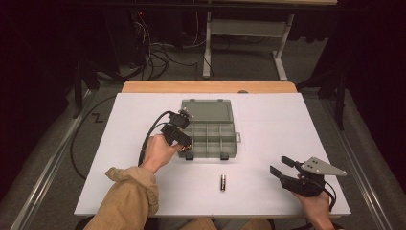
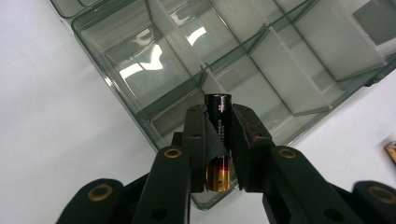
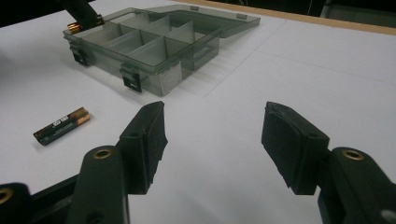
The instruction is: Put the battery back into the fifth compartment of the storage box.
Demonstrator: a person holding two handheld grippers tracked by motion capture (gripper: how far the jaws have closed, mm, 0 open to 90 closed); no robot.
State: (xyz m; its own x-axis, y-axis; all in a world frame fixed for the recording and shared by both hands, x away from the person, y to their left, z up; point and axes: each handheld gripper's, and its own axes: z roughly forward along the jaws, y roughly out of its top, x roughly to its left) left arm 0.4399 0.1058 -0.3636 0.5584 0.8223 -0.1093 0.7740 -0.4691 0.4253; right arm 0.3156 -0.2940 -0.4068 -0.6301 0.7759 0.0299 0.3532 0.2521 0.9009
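Left tongs are clamped on a battery, holding it by its sides between the two black jaws. In the left gripper view the battery is black along most of its length with a copper-gold band at the near end; thin white lettering runs along the black part, too small to read. The battery hangs over the near left corner of a clear grey plastic box, above the edge of one of its compartments. The box is divided by thin walls into several open cells, and its lid lies folded back flat on the desk behind it.

In the high view the left tongs sit at the front left corner of the box, with the person's left hand and a tan sleeve behind them.

Right tongs stand wide open with nothing between the jaws, low over the bare white desk. In the high view they are near the right front edge, well apart from the box.

A second battery lies flat on the desk in front of the box, between the two hands; it is black and copper too, with white print that is blurred. A pale label on the front wall of the box cannot be read.
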